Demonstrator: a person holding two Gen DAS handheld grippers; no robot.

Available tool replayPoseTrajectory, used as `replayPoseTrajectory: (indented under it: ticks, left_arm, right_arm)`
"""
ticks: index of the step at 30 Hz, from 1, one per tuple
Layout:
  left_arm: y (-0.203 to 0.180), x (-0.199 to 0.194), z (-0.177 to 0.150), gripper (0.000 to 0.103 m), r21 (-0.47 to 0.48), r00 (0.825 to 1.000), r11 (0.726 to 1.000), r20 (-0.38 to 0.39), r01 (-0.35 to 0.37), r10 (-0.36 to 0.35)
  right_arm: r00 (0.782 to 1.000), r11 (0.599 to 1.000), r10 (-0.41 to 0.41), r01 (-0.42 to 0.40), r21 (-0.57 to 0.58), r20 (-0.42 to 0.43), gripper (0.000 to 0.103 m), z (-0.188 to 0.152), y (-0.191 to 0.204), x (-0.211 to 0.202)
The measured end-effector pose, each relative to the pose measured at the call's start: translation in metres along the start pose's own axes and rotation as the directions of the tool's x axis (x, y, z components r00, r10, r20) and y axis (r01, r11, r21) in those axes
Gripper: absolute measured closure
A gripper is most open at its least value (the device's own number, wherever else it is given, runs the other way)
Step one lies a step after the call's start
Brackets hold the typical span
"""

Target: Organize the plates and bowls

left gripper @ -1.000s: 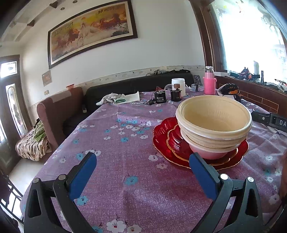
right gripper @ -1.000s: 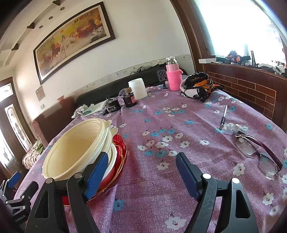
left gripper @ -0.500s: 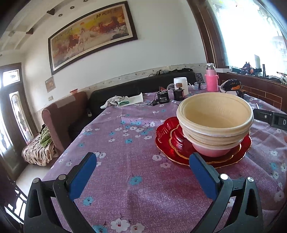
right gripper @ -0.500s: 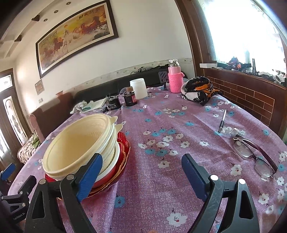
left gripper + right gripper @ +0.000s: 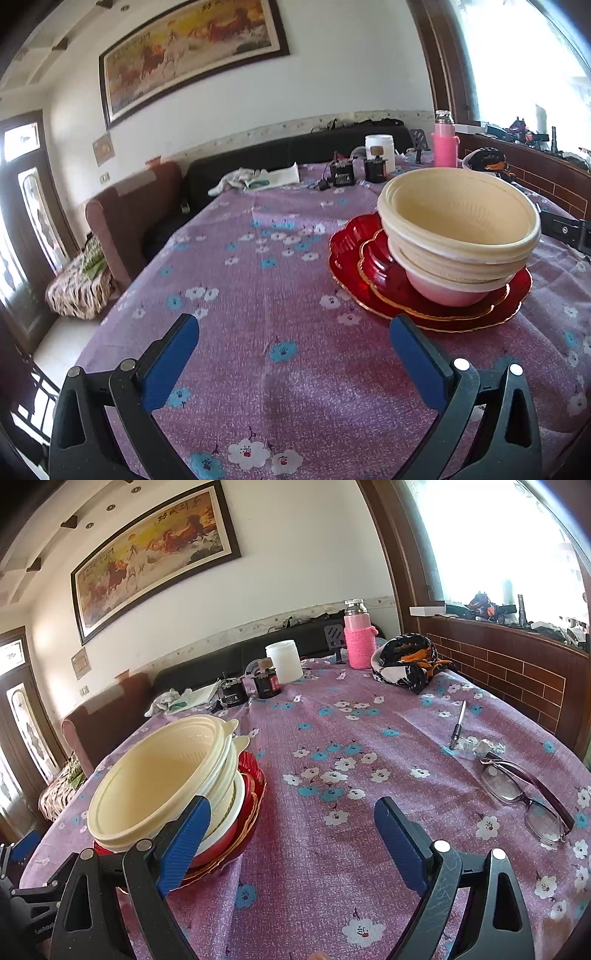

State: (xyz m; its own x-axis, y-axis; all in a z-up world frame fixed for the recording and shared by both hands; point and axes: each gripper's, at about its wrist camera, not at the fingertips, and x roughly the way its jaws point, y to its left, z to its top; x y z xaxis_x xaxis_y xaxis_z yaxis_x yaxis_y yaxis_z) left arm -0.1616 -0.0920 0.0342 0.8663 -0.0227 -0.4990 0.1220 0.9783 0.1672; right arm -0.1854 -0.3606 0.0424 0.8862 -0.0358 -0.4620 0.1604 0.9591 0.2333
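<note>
Several cream bowls (image 5: 458,218) sit nested on a pink-white bowl (image 5: 443,290), all stacked on two red gold-rimmed plates (image 5: 354,254) on the purple flowered tablecloth. The stack leans a little in the right wrist view (image 5: 155,775), with the red plates (image 5: 251,775) under it. My left gripper (image 5: 291,354) is open and empty, low over the cloth, to the left of and short of the stack. My right gripper (image 5: 291,838) is open and empty, its left finger just in front of the stack's right side.
Glasses (image 5: 524,801), a pen (image 5: 457,729) and crumpled paper lie on the right. At the far end stand a pink bottle (image 5: 357,638), a white jar (image 5: 284,661), dark jars (image 5: 266,681), a helmet (image 5: 406,662). A sofa (image 5: 122,218) sits left.
Both grippers have drawn back and risen slightly from the stack. The bowls and plates have not moved. Both stay open.
</note>
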Motion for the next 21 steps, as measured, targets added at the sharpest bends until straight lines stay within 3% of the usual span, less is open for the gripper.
replayPoseTrajectory:
  ticks: [5,21]
  left_arm:
    - [0.0061,0.0063,-0.0003,0.0,-0.031,0.999,0.999,-0.037,0.012,-0.013]
    - [0.0034,0.0059,-0.0021,0.0,-0.013,0.999,1.0,-0.05,-0.013,0.012]
  right_arm:
    - [1.0,1.0,-0.001,0.001,0.0,0.0,0.01,0.0002,0.001,-0.0008]
    - [1.0,1.0,-0.002,0.002,0.0,0.0,0.01,0.0002,0.0011,-0.0007]
